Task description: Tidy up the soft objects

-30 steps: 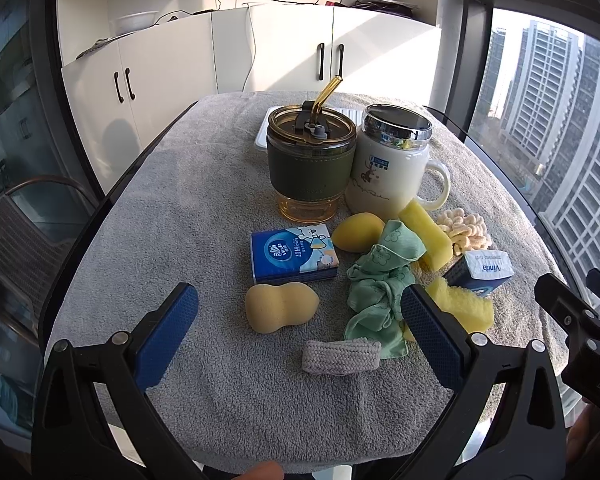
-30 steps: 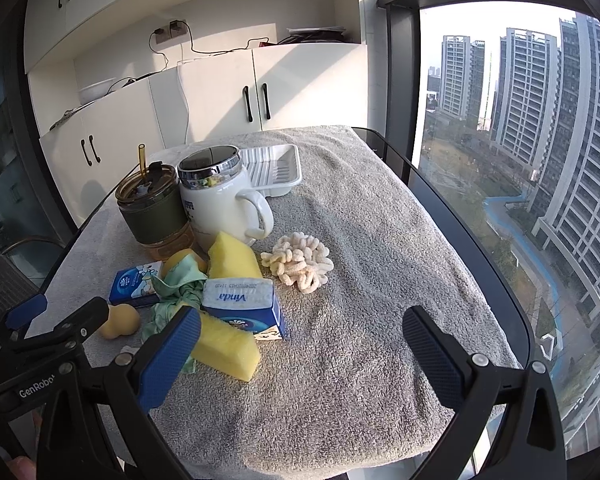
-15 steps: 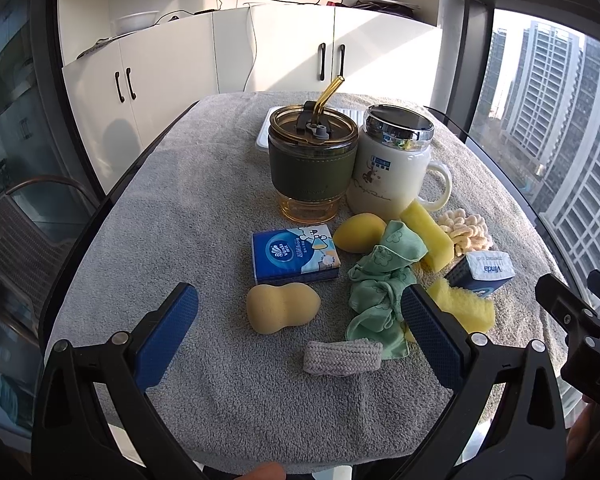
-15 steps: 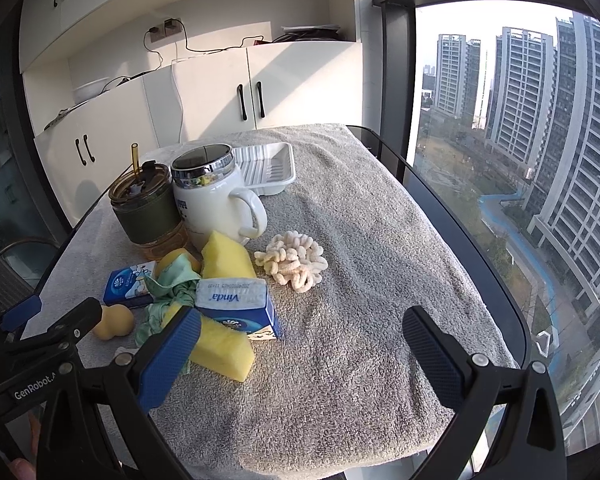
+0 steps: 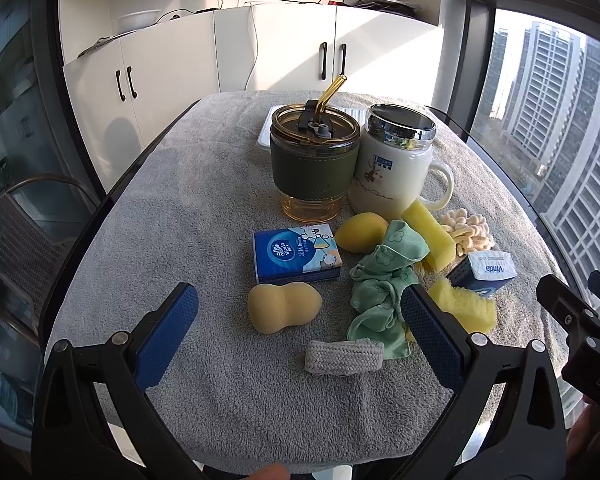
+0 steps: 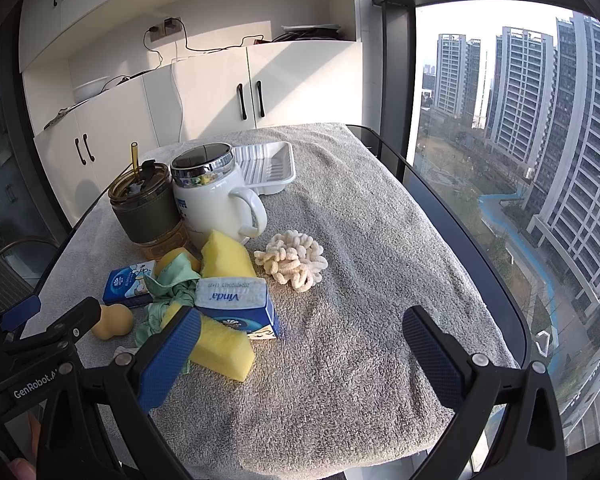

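Observation:
Soft things lie in a heap on the grey towel: a peanut-shaped sponge [image 5: 284,306], an egg-shaped sponge [image 5: 360,231], a green cloth [image 5: 384,284], a grey knit roll [image 5: 343,356], two yellow block sponges [image 5: 428,229] [image 6: 220,344], a cream chenille scrunchie [image 6: 294,259] and two Vinda tissue packs [image 5: 296,255] [image 6: 236,309]. My left gripper [image 5: 298,336] is open and empty, hovering before the peanut sponge and knit roll. My right gripper [image 6: 300,356] is open and empty, near the table's front right, its left finger beside the lower yellow sponge.
A green-sleeved amber tumbler with straw [image 5: 314,160] and a white lidded mug [image 5: 394,166] stand behind the heap. A white plastic tray [image 6: 266,168] lies further back. The table's dark rim [image 6: 452,216] borders a window on the right; cabinets stand behind.
The right gripper has drifted slightly, the scene shifting a little left and down in its view. The left gripper has barely moved. Both stay open; no object has moved.

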`<action>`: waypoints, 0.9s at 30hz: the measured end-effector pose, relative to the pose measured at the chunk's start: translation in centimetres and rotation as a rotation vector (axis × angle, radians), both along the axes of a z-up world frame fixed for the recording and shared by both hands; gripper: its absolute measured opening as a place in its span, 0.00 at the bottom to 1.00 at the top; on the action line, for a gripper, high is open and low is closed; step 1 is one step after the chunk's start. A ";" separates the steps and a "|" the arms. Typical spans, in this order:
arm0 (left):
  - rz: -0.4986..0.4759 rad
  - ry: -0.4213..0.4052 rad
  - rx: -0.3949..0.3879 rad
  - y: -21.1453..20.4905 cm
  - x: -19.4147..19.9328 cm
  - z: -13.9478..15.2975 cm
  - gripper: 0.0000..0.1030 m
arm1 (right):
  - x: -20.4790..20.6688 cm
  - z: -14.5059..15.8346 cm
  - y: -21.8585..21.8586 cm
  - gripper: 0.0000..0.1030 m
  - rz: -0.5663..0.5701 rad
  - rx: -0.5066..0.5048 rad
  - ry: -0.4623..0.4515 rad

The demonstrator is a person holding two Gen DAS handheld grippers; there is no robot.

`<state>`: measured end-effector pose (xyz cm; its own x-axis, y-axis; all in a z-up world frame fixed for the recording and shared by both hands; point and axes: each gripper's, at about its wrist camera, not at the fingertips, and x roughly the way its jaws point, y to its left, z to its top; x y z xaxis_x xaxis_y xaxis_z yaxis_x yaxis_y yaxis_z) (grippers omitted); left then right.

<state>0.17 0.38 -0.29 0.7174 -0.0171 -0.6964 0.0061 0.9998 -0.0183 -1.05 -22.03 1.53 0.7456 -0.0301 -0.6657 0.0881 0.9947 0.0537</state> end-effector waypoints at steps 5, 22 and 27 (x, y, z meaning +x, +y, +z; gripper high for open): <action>0.000 0.001 -0.001 0.0 0.0 0.0 1.00 | 0.0 0.0 0.0 1.00 0.000 0.000 -0.001; 0.003 0.005 0.000 0.1 0.1 -0.4 1.00 | 0.0 -0.2 -0.1 1.00 0.000 0.003 0.006; 0.003 0.013 -0.001 0.1 0.2 -0.9 1.00 | 0.0 -0.3 -0.3 1.00 -0.001 0.004 0.012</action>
